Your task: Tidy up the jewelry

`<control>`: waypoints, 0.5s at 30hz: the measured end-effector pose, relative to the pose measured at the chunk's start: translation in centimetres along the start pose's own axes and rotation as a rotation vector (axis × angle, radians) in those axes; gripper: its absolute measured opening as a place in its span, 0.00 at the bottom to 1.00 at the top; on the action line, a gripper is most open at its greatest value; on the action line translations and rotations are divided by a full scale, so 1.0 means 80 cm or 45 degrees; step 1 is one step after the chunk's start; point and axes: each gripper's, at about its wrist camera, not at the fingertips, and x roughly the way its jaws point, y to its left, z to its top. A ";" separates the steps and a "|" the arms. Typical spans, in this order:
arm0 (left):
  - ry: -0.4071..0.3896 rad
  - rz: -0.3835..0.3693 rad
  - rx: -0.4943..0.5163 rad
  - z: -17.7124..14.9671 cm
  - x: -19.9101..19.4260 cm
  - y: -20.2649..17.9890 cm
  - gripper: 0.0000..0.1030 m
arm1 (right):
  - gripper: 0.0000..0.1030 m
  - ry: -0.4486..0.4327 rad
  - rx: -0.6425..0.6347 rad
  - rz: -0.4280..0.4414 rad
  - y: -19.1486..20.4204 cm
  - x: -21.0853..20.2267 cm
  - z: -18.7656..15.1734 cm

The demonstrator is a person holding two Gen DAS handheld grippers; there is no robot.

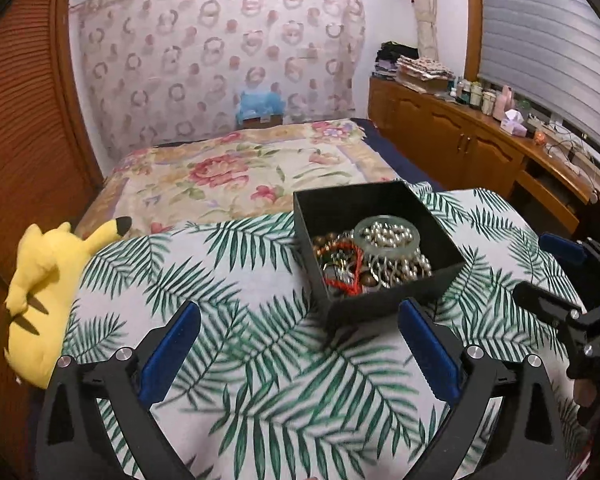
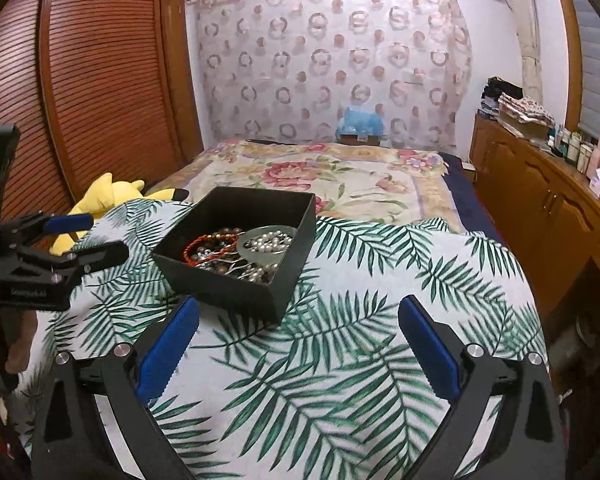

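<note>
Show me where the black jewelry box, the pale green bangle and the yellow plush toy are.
black jewelry box (image 1: 384,288): left wrist view, near outer wall.
pale green bangle (image 1: 387,251): left wrist view, front rim of the ring.
yellow plush toy (image 1: 44,276): left wrist view, its body.

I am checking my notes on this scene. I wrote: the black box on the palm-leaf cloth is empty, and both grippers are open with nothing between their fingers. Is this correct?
Not quite: the black box is not empty. It holds a heap of jewelry: beads, pearls, a red cord and a pale bangle, as the left wrist view shows. The rest stands: it sits on the palm-leaf cloth, and the left gripper and right gripper are open with nothing between their fingers.
</note>
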 end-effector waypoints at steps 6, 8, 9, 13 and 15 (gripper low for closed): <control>-0.054 0.027 -0.024 -0.018 -0.038 -0.003 0.92 | 0.97 -0.057 0.042 -0.020 0.010 -0.033 -0.008; -0.080 0.035 -0.036 -0.022 -0.054 -0.005 0.92 | 0.97 -0.087 0.047 -0.026 0.015 -0.048 -0.009; -0.090 0.030 -0.037 -0.023 -0.061 -0.006 0.92 | 0.97 -0.104 0.047 -0.027 0.018 -0.057 -0.009; -0.148 0.033 -0.046 -0.027 -0.096 -0.010 0.92 | 0.97 -0.165 0.051 -0.025 0.025 -0.089 -0.009; -0.176 0.036 -0.062 -0.030 -0.113 -0.011 0.92 | 0.97 -0.194 0.050 -0.021 0.031 -0.103 -0.009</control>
